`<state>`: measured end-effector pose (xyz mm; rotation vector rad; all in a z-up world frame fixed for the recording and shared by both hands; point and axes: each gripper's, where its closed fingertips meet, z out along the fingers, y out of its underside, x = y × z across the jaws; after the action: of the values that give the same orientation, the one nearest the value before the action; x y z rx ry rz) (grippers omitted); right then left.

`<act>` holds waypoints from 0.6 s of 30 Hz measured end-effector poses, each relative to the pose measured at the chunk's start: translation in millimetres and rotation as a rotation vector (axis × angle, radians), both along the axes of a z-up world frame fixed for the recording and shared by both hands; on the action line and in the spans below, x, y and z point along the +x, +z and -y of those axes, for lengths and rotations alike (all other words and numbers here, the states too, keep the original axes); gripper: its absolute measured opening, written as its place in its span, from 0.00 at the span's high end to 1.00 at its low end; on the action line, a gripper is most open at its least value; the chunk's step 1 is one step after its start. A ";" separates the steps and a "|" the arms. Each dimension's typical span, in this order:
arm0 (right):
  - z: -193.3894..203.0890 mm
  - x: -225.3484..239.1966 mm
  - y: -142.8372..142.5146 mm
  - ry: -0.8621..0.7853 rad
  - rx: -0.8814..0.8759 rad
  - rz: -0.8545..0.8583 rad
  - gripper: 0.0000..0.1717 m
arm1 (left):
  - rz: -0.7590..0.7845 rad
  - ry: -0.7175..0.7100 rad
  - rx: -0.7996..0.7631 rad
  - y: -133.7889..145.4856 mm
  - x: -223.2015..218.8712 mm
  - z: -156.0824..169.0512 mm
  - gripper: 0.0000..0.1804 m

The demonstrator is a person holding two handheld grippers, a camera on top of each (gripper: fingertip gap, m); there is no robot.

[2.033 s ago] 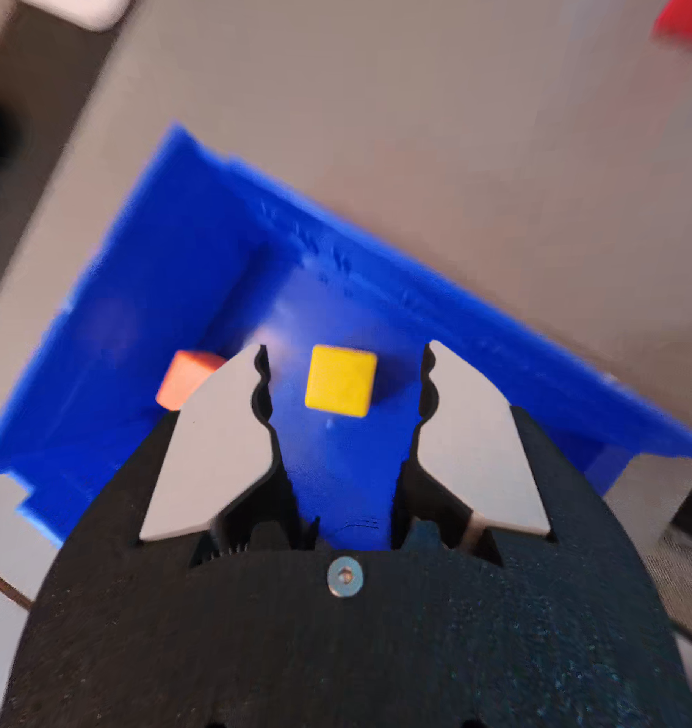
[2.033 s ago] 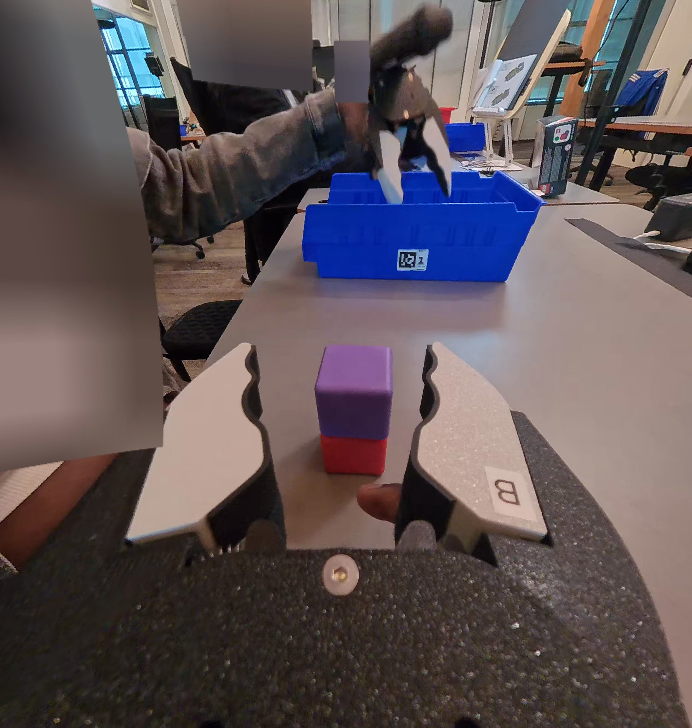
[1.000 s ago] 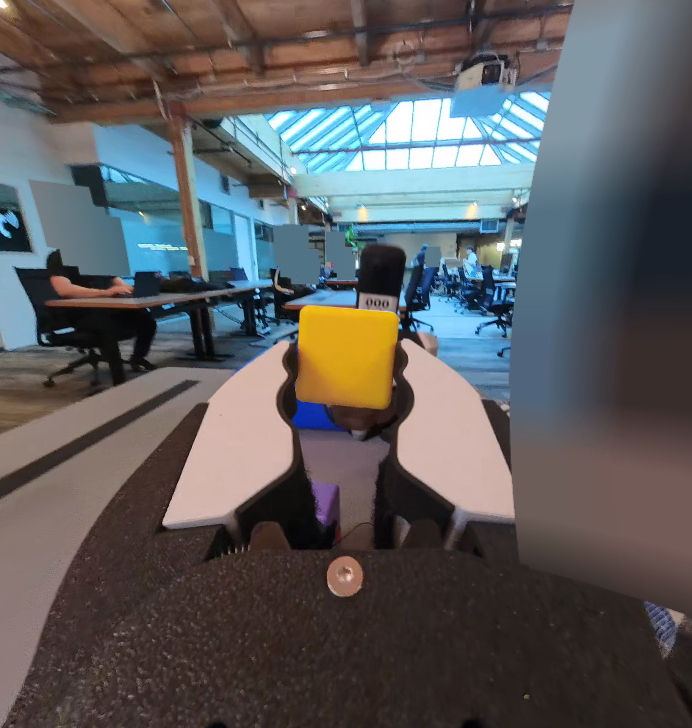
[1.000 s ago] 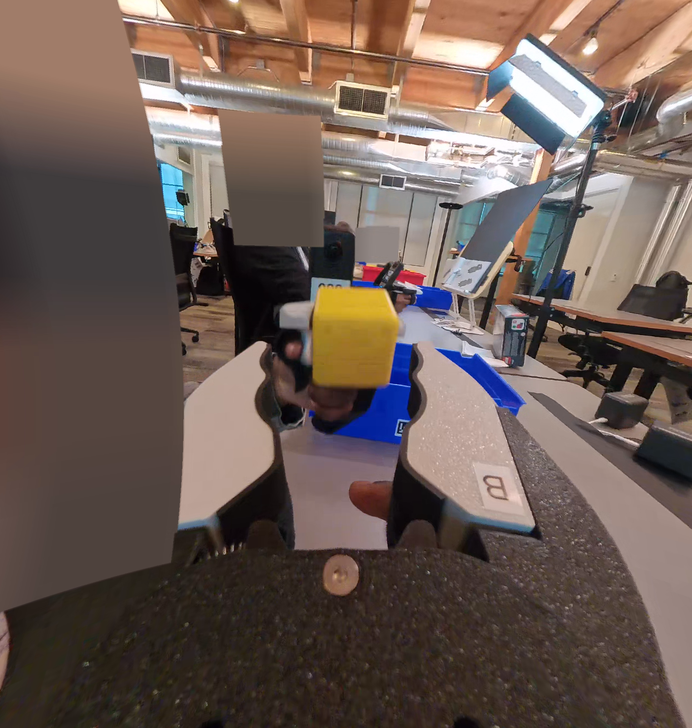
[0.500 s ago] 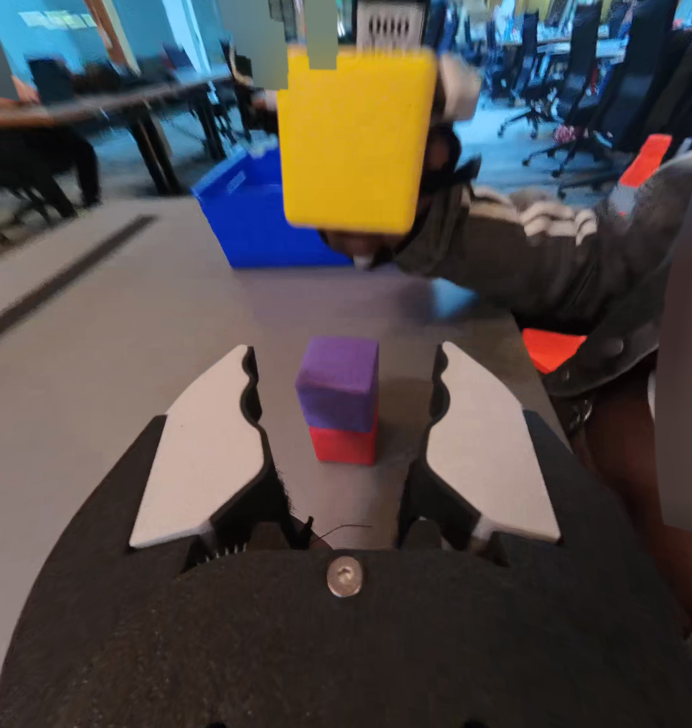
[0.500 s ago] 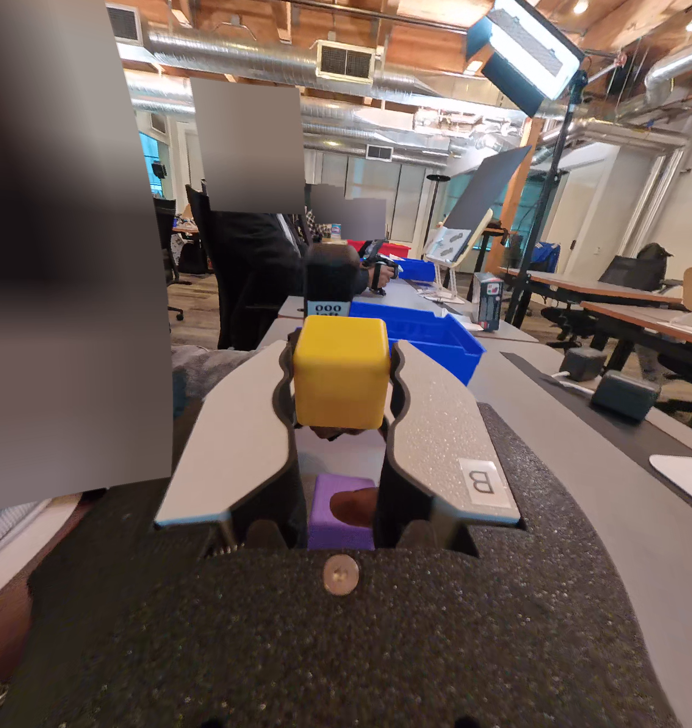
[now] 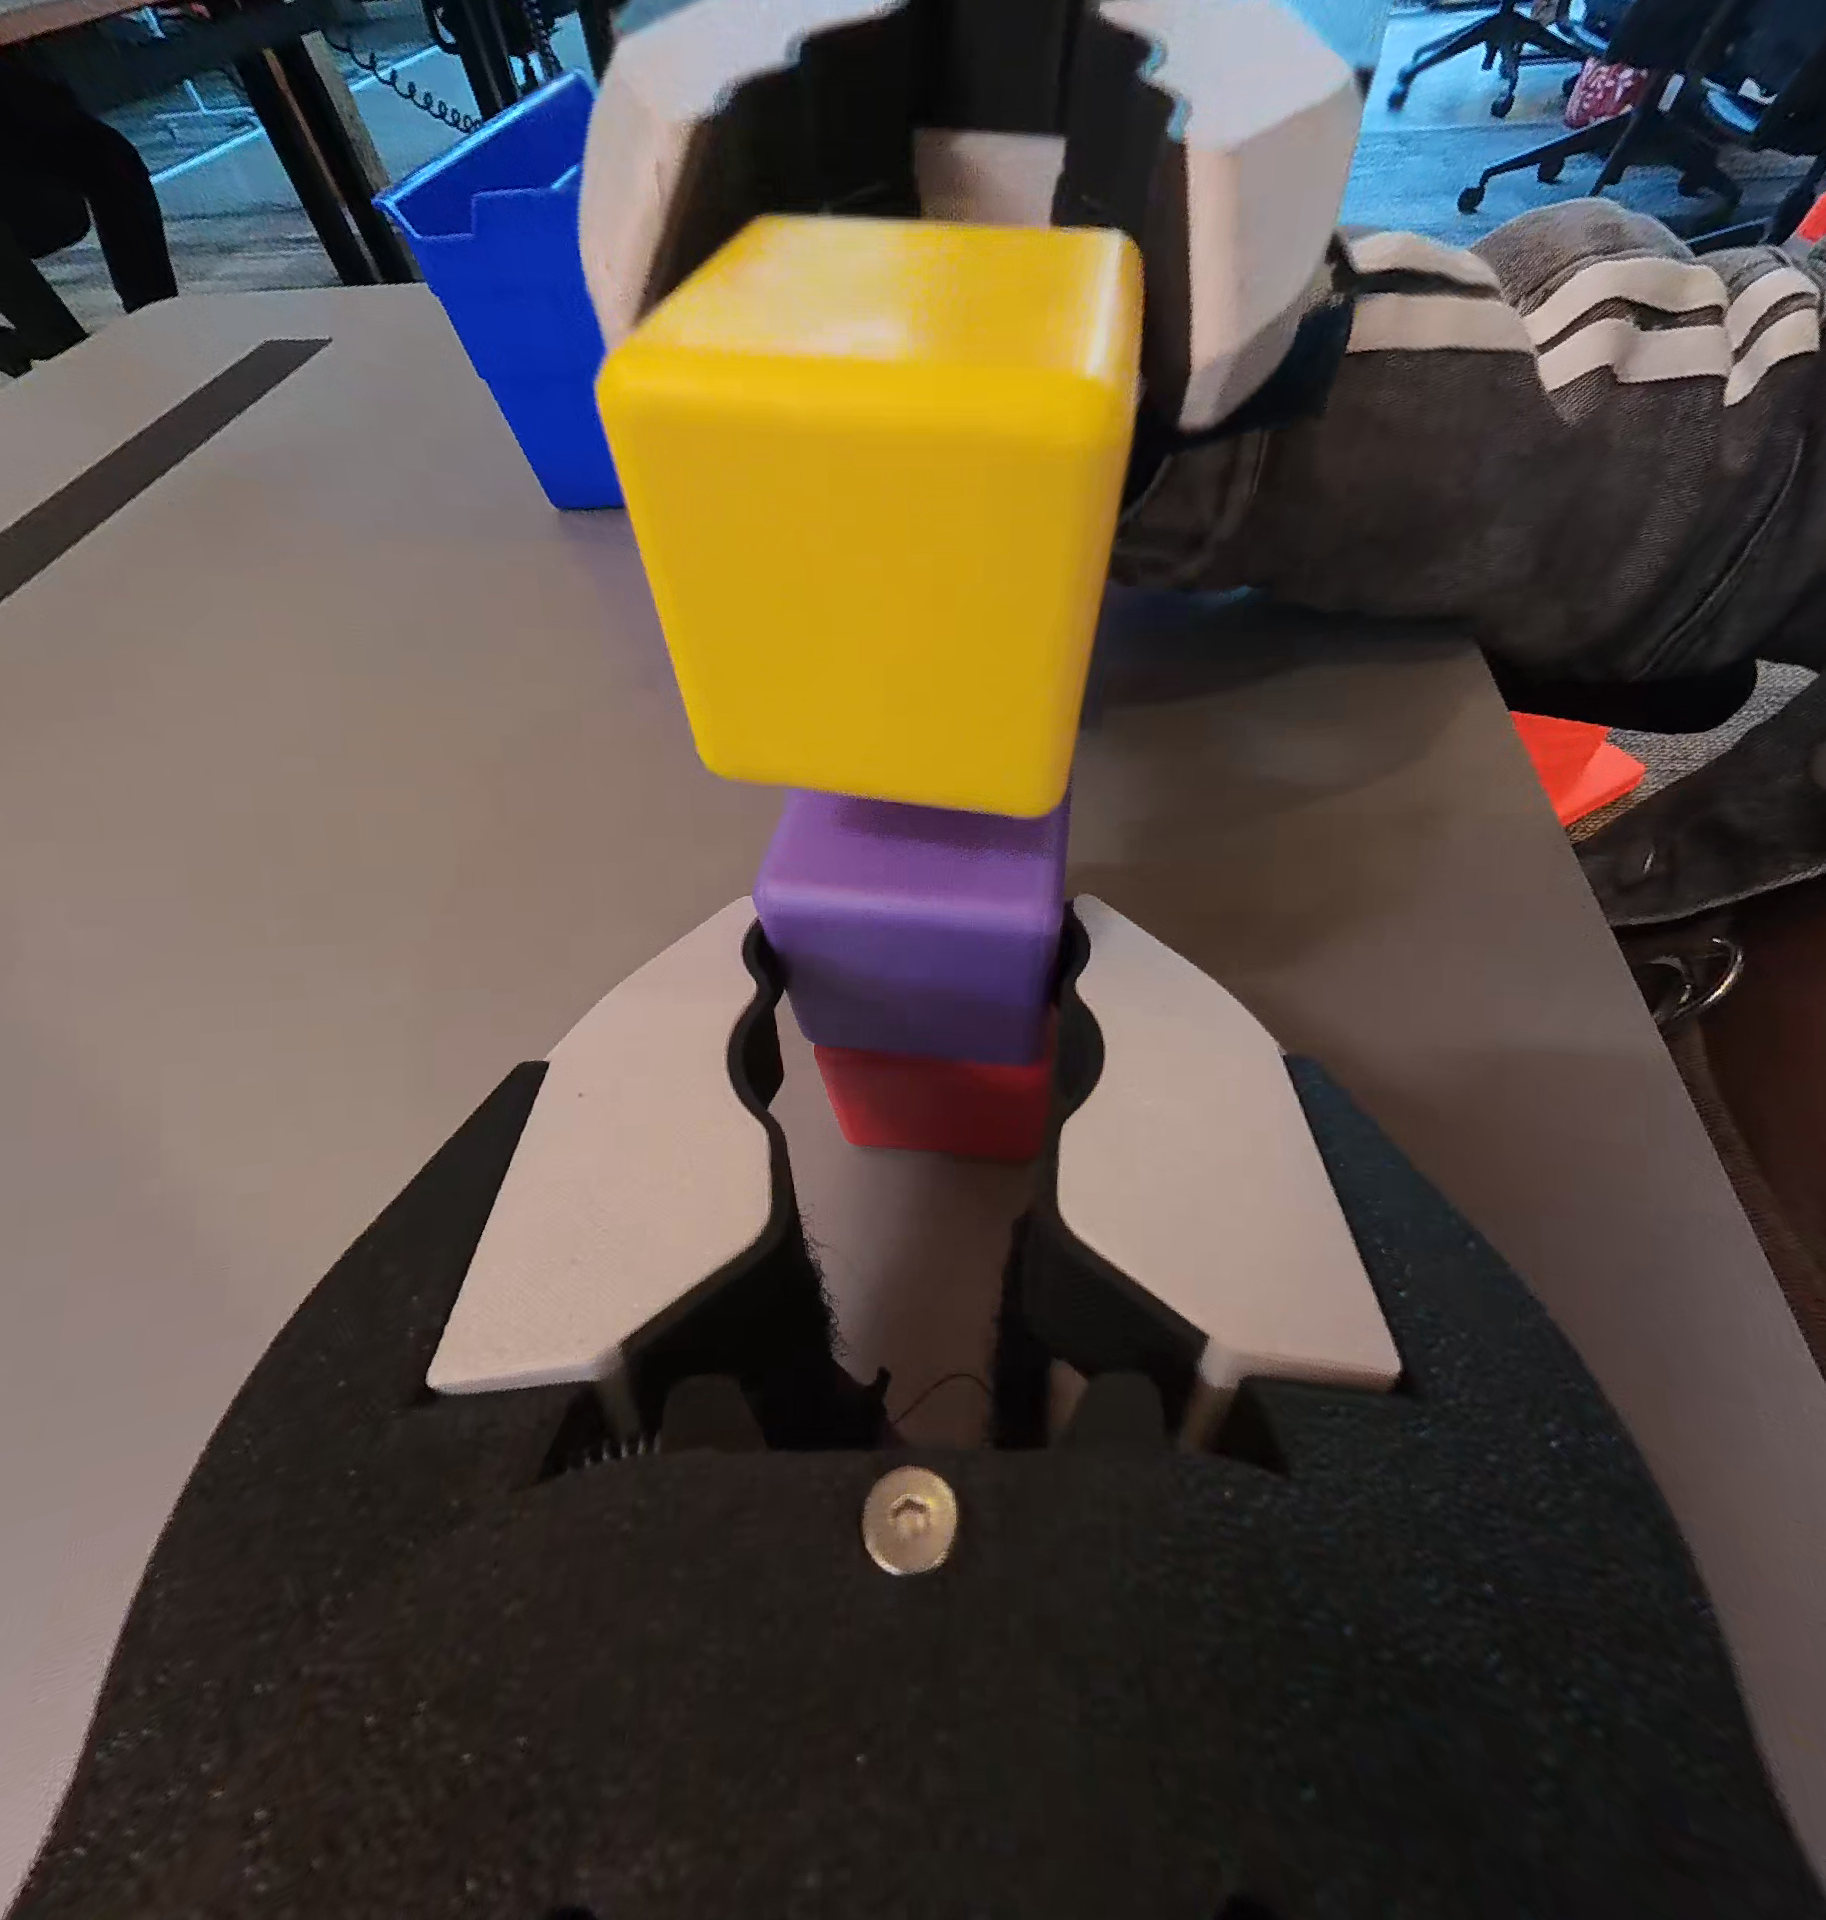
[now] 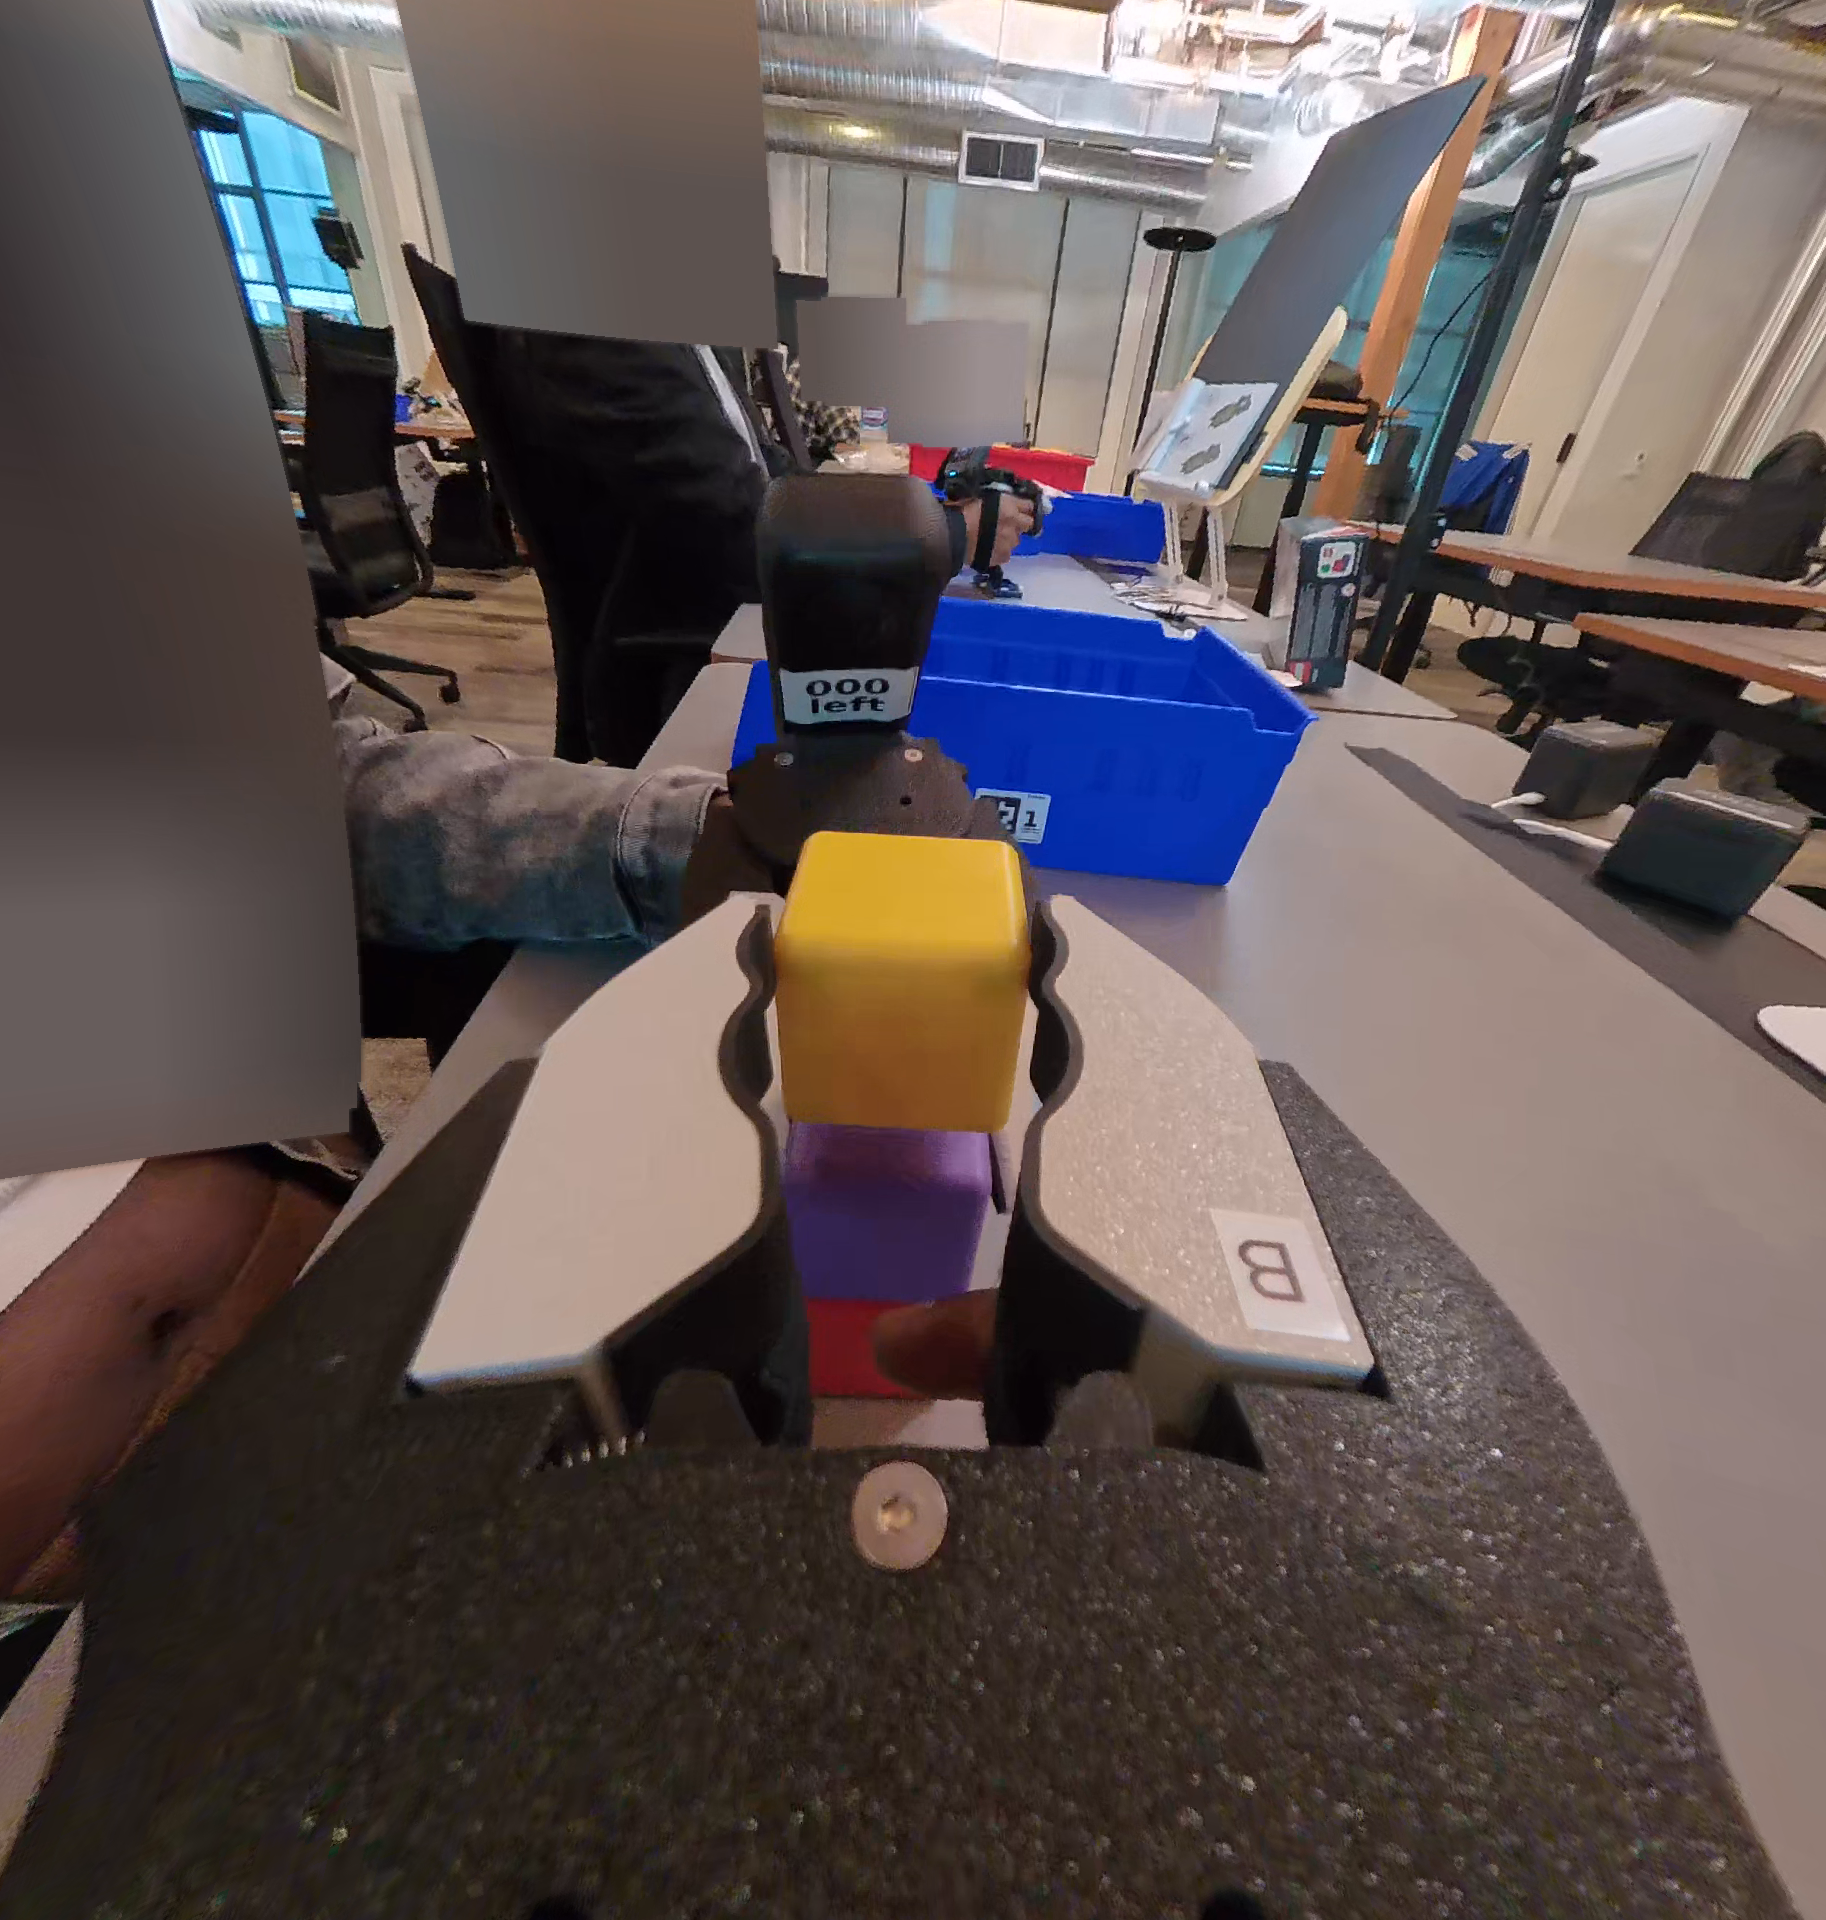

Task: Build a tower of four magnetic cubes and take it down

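A purple cube (image 7: 909, 935) stands on a red cube (image 7: 935, 1107) on the grey table (image 7: 317, 831). My left gripper (image 7: 916, 920) is shut on the purple cube, with both pads against its sides. My right gripper (image 8: 901, 914) is shut on a yellow cube (image 8: 898, 987) and holds it right over the purple cube (image 8: 888, 1205) and the red cube (image 8: 841, 1351). In the left wrist view the yellow cube (image 7: 867, 520) is slightly tilted, with the right gripper's fingers (image 7: 1273, 208) behind it. I cannot tell if yellow touches purple.
A blue bin (image 8: 1096, 748) stands farther back on the table and also shows in the left wrist view (image 7: 514, 343). A person's grey sleeve (image 7: 1511, 468) lies along the table's right edge. Dark boxes (image 8: 1698, 852) sit at the far right. The left gripper's tips are roughly 8 cm from the right gripper's.
The left gripper passed the yellow cube to the right gripper, then dropped to the stack and closed on the purple cube. The right gripper brought the yellow cube down over the stack.
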<state>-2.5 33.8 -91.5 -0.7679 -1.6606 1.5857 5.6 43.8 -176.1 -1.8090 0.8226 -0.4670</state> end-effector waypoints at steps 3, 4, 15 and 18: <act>0.9 -0.7 -5.6 0.019 0.000 0.009 0.72 | 0.000 -0.001 0.000 -0.1 -0.1 0.2 0.72; -0.2 -1.6 -8.9 0.018 0.006 0.020 0.72 | -0.001 0.000 0.001 -0.1 -0.2 0.3 0.72; -0.4 -3.5 -14.0 0.048 -0.018 0.030 0.72 | -0.002 0.008 0.002 -0.4 -1.1 0.1 0.72; -0.3 -3.7 -13.9 0.052 -0.020 0.030 0.72 | -0.001 0.007 0.002 -0.6 -1.1 0.3 0.72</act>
<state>-6.2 34.2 -105.4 -0.7676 -1.7010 1.6369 4.5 43.5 -176.7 -1.8103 0.8171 -0.4603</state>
